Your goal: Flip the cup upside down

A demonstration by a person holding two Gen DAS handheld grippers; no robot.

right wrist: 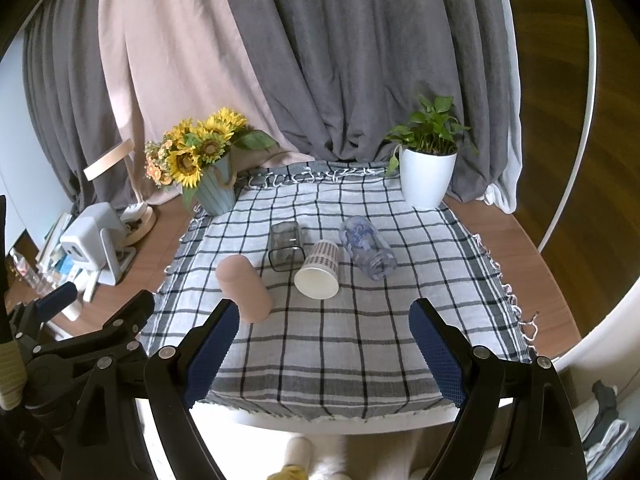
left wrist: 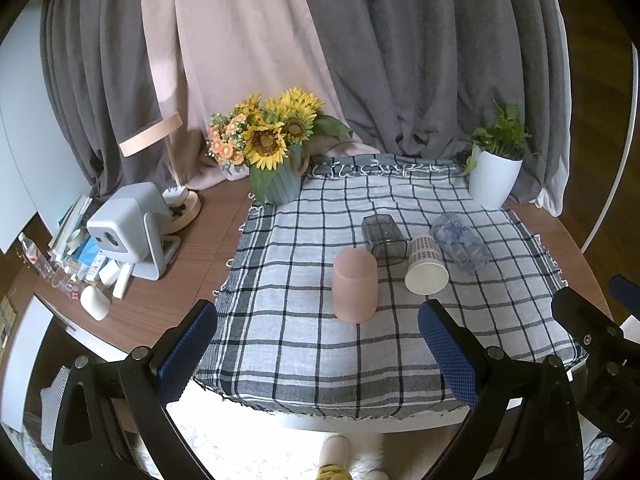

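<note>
Several cups sit on the checked cloth (left wrist: 304, 344). A pink cup (left wrist: 355, 285) stands mouth down, nearest me; it also shows in the right wrist view (right wrist: 244, 288). Behind it lie a dark clear square cup (left wrist: 383, 235) (right wrist: 285, 245), a patterned paper cup (left wrist: 425, 265) (right wrist: 319, 269) with its mouth toward me, and a clear cup with blue print (left wrist: 460, 246) (right wrist: 367, 248), all on their sides. My left gripper (left wrist: 318, 340) is open and empty, in front of the pink cup. My right gripper (right wrist: 324, 332) is open and empty, in front of the paper cup.
A sunflower vase (left wrist: 276, 148) stands at the cloth's back left, a white plant pot (left wrist: 494, 178) at the back right. A white device (left wrist: 128, 228), a lamp base and small clutter fill the table's left side. Curtains hang behind. The table's front edge is just below the grippers.
</note>
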